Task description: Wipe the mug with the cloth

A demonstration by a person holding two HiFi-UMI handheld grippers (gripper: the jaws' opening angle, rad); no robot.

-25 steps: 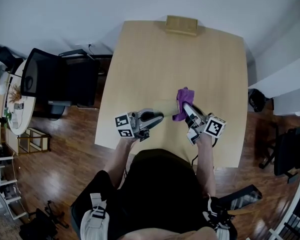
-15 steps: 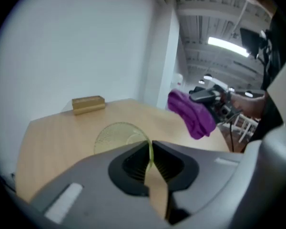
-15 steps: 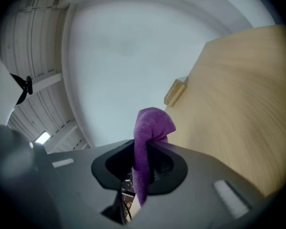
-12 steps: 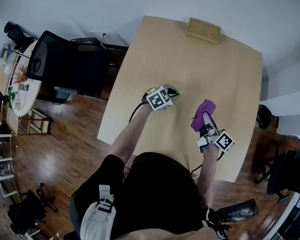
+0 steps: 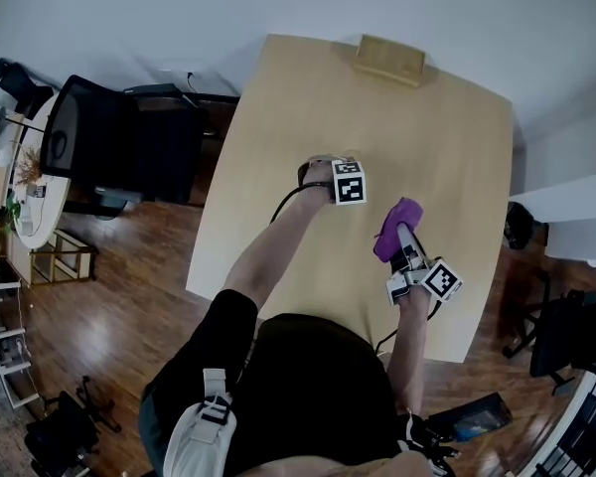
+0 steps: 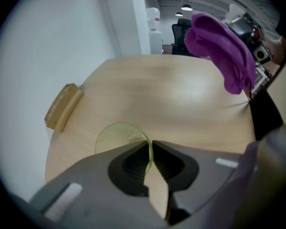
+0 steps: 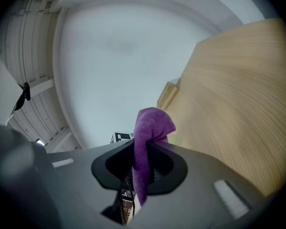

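Note:
A pale yellow-green mug [image 6: 118,138] stands upright low over the table [image 5: 437,137]. I look down into it in the left gripper view. My left gripper [image 6: 149,146] points steeply down and is shut on the mug's rim. In the head view the left gripper [image 5: 323,172] covers the mug near the table's middle. A purple cloth [image 5: 397,223] hangs bunched from my right gripper [image 5: 405,244], which is shut on it and held level to the right of the mug. The cloth [image 7: 151,123] sticks up between the right gripper's [image 7: 142,149] jaws.
A wooden block [image 5: 388,60] lies at the table's far edge. A black office chair [image 5: 109,152] stands left of the table on the wood floor. A white wall lies beyond the far edge. The person's torso is at the near edge.
The left gripper has swung away from the cloth, tipped downward and sunk toward the table's middle with the mug. The right gripper with the cloth has drifted slightly right and down.

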